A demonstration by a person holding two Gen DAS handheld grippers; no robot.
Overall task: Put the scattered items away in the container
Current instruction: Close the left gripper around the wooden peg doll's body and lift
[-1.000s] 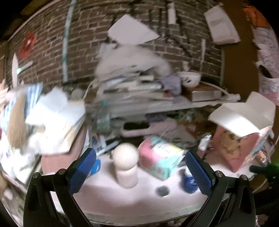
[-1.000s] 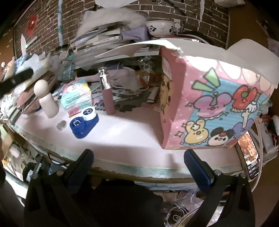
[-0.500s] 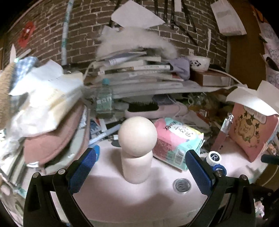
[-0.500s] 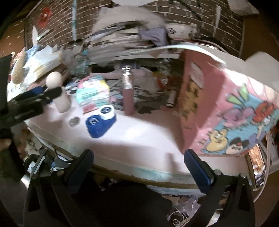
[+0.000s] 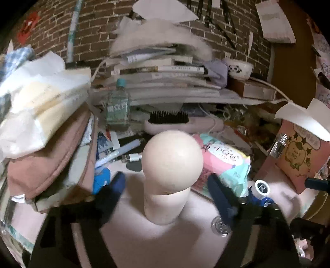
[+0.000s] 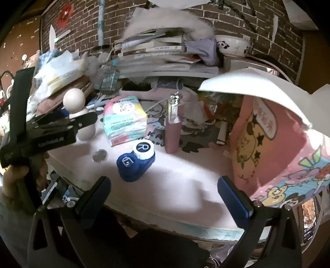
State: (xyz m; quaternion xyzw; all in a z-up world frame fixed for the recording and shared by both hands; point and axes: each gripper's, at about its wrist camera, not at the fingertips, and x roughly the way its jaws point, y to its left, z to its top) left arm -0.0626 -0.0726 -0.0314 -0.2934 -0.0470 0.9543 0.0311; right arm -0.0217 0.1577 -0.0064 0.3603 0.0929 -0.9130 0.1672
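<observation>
Cream wooden peg doll [image 5: 170, 177] stands upright on the pink tabletop [image 5: 185, 243], now much larger in the left wrist view than half a second ago. The left gripper [image 5: 168, 189] has moved in: its blue pads sit either side of the doll's body, still apart from it, jaws narrower than before but not touching the wood. Pads are motion-blurred.

In the right wrist view the left gripper [image 6: 68, 121] shows from the side, reaching around the doll [image 6: 79, 114] at the tabletop's left end; a second ago it was only at the frame edge.

Right gripper [image 6: 165, 198] hangs wide with nothing between its pads, over the near edge of the tabletop [image 6: 175, 185]. Its view has swung left since earlier, so the pink cartoon box [image 6: 274, 148] with its white flap up now sits at the right side of the picture.

Other scattered items unchanged on the tabletop: blue contact lens case [image 6: 136, 162] with a white cap, a coin [image 6: 100, 155] just left of it, a pastel tissue pack [image 6: 125, 121] behind, and a pink tube [image 6: 173, 127] upright near the middle. The box stands well apart from the doll, at the far right end. Books and paper are piled behind against the brick wall [image 6: 237, 18].
</observation>
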